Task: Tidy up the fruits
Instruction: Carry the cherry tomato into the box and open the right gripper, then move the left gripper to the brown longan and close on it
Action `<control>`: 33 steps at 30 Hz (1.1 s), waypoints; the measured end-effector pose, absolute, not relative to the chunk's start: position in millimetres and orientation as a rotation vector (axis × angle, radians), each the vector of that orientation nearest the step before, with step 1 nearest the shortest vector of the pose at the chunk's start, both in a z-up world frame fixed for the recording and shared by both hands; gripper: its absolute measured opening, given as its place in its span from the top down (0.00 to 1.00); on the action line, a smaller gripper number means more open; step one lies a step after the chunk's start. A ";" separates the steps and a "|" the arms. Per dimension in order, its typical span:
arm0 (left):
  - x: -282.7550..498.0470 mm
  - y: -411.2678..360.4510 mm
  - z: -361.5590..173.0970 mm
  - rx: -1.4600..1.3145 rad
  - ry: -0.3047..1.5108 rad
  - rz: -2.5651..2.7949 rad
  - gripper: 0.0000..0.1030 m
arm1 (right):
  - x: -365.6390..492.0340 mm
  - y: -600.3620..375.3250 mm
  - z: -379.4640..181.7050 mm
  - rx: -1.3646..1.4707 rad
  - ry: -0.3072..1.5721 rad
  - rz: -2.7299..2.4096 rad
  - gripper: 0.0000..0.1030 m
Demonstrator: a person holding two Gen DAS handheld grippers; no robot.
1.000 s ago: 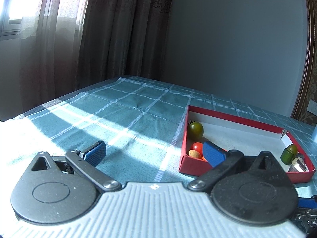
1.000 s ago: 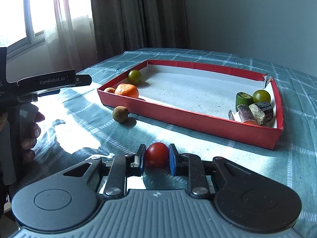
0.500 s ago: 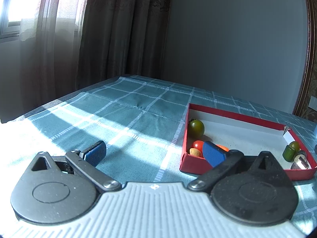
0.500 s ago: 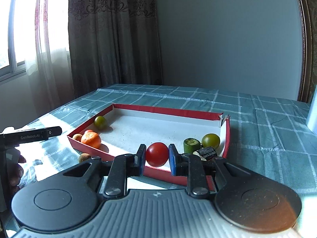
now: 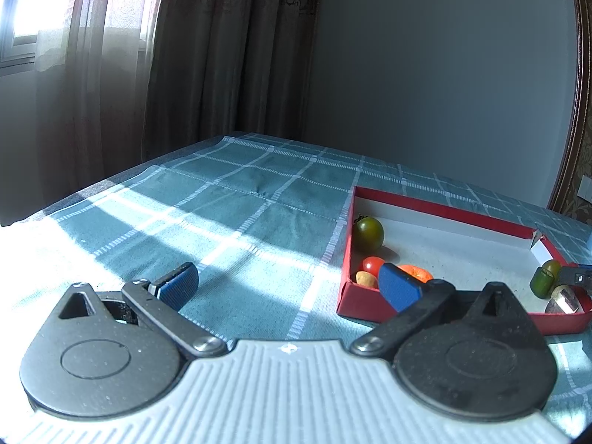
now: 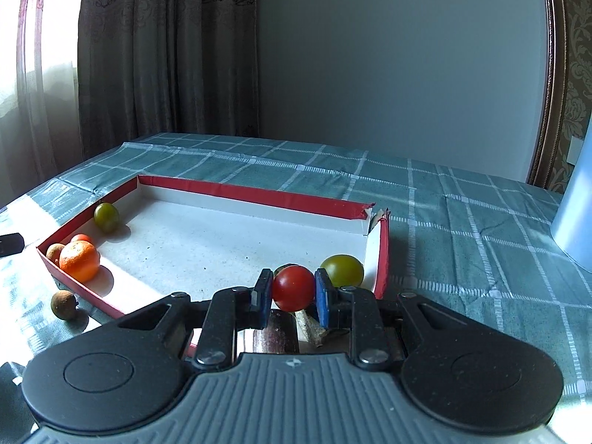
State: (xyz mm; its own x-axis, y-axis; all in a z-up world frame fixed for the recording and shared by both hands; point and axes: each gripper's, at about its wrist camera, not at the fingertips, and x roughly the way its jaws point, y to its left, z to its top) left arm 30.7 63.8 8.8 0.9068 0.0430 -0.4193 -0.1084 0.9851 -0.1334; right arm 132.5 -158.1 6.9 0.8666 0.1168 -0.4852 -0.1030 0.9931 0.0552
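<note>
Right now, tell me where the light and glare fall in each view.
Left wrist view: hard sunlight from the window washes the tablecloth white at the left, and the red tray sits in softer light. Right wrist view: even light, the red tomato sharp, and fisheye bending at the edges.

Both grippers: ribbed grey housing, black round-hubbed linkages with silver screws, blue-padded jaws.

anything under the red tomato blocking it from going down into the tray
Partly. The red tomato, clamped in the right hand-held gripper, hangs over cut pieces in the tray corner; a green tomato sits just behind. The middle floor is bare.
</note>
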 end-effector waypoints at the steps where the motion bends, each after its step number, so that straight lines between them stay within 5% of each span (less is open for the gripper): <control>1: 30.9 63.8 8.7 -0.155 0.430 0.078 0.00 | 133.0 -157.6 5.9 0.022 0.507 0.112 0.78; 19: 32.7 63.3 7.1 -0.150 0.447 0.090 0.00 | 135.7 -150.7 -1.8 -0.006 0.472 0.086 0.77; 21: 32.9 63.5 6.7 -0.151 0.450 0.093 0.00 | 132.9 -154.0 0.8 0.022 0.475 0.082 0.68; 23: 32.9 63.4 6.7 -0.152 0.451 0.094 0.00 | 126.6 -158.0 3.9 0.055 0.466 0.081 0.45; 33: 34.1 65.3 6.3 -0.162 0.461 0.100 0.00 | 58.5 -182.2 15.2 0.213 0.394 0.102 0.31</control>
